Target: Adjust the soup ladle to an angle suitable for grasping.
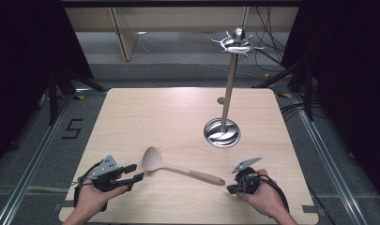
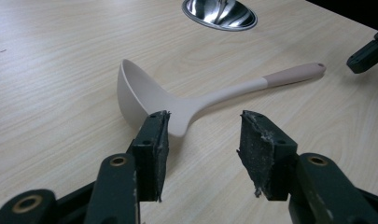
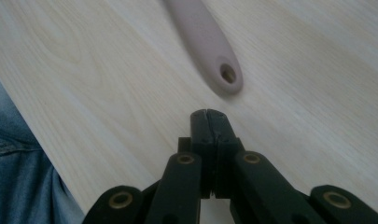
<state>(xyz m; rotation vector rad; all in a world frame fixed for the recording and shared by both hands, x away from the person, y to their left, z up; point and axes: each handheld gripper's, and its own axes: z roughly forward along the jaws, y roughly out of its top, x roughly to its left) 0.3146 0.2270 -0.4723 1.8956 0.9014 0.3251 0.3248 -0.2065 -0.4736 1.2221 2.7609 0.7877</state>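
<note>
A beige ladle (image 1: 178, 167) with a pink handle lies flat on the wooden table (image 1: 145, 117), bowl to the left, handle end to the right. My left gripper (image 1: 135, 172) is open just left of the bowl; in the left gripper view its jaws stand apart with the ladle (image 2: 177, 98) just beyond them and nothing between the pads. My right gripper (image 1: 231, 188) is shut and empty, its tip close to the handle's end. In the right gripper view the closed jaws (image 3: 209, 116) point at the handle end (image 3: 210, 44) with its hanging hole.
A tall metal utensil stand (image 1: 230, 79) with a round shiny base (image 1: 221, 132) and hooked top (image 1: 238, 43) rises at the table's centre right. Its base (image 2: 220, 13) shows in the left gripper view. Blue denim (image 3: 18, 172) lies past the table's near edge.
</note>
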